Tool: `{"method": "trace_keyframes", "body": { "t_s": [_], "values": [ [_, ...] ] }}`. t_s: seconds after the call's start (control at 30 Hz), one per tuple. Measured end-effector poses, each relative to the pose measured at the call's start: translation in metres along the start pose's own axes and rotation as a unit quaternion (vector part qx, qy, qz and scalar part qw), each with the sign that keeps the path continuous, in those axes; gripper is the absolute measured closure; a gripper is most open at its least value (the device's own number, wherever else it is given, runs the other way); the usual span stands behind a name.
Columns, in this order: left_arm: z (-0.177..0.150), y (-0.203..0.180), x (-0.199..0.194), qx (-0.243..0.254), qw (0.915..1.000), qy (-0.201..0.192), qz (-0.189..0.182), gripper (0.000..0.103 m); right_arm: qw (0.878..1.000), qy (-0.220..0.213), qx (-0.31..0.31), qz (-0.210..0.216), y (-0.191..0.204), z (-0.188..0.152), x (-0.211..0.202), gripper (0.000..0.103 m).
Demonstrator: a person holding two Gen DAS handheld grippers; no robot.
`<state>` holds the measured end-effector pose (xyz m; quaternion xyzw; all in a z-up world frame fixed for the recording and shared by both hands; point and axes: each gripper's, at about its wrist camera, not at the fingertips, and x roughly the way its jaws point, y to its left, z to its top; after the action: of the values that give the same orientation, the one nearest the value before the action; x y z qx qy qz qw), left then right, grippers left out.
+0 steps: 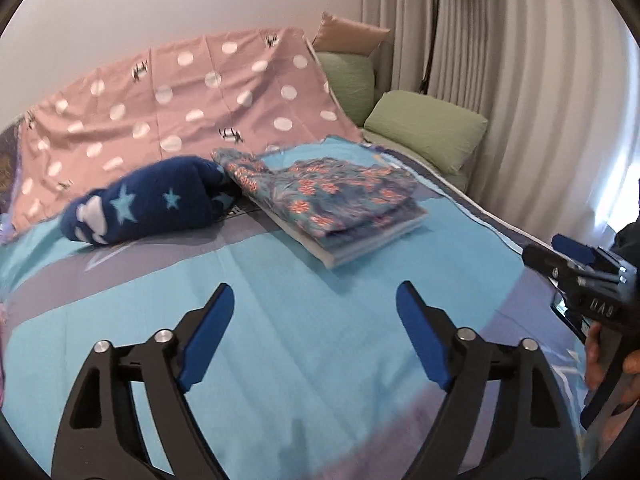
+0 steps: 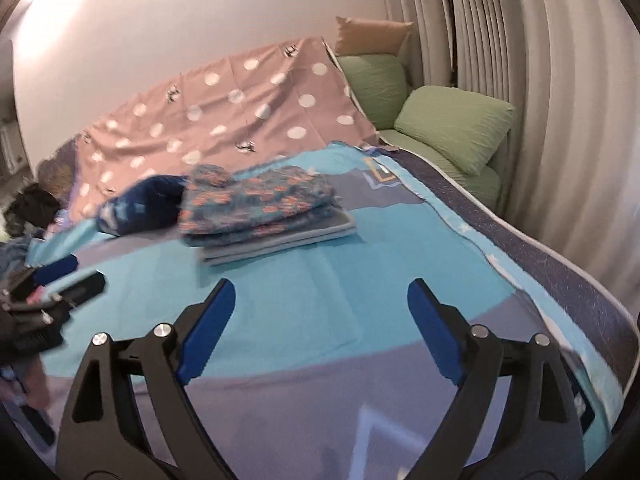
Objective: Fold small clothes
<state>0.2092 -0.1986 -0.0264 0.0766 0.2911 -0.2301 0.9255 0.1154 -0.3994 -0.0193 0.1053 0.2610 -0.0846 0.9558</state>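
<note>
Two tongs, left tongs [image 1: 315, 334] and right tongs [image 2: 321, 332], are released and empty above the bed [image 1: 280, 360]; the folded clothes [image 1: 332, 200] are stacked ahead (clear of the working area).

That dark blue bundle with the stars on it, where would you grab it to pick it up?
Probably at the near, rounded end of the star-print bundle, coming in from the front left. It lies rolled and lumpy on the bedspread, and its far end touches the folded floral stack, so that side is crowded.
</note>
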Motion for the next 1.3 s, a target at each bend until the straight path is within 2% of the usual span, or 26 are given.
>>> {"method": "trace_keyframes", "body": {
  "t_s": [0.13,0.27,0.5,0.7,1.03,1.3],
  "values": [
    [-0.013,-0.019,-0.05,0.016,0.9993,-0.033,0.011,0.013,0.999,-0.022,-0.025,0.0,0.015,-0.005,-0.044,0.011],
    [-0.028,-0.03,-0.097,0.009,0.9976,-0.066,0.02,0.004,0.999,-0.033,-0.042,-0.001,0.026,-0.015,-0.078,0.011],
    [-0.048,-0.029,-0.143,-0.017,0.9947,-0.088,0.051,0.003,0.999,-0.032,-0.035,0.01,0.03,-0.03,-0.111,0.01],
    [-0.066,-0.029,-0.156,-0.012,0.9918,-0.093,0.088,0.001,0.998,-0.025,-0.055,0.007,0.04,-0.037,-0.123,0.01],
    [-0.074,-0.028,-0.159,-0.023,0.9927,-0.087,0.081,0.001,0.997,-0.028,-0.068,0.001,0.052,-0.036,-0.133,0.01],
    [-0.08,-0.028,-0.17,-0.024,0.9918,-0.1,0.076,0.001,0.997,-0.029,-0.072,-0.007,0.058,-0.036,-0.138,0.01]
  ]
}}
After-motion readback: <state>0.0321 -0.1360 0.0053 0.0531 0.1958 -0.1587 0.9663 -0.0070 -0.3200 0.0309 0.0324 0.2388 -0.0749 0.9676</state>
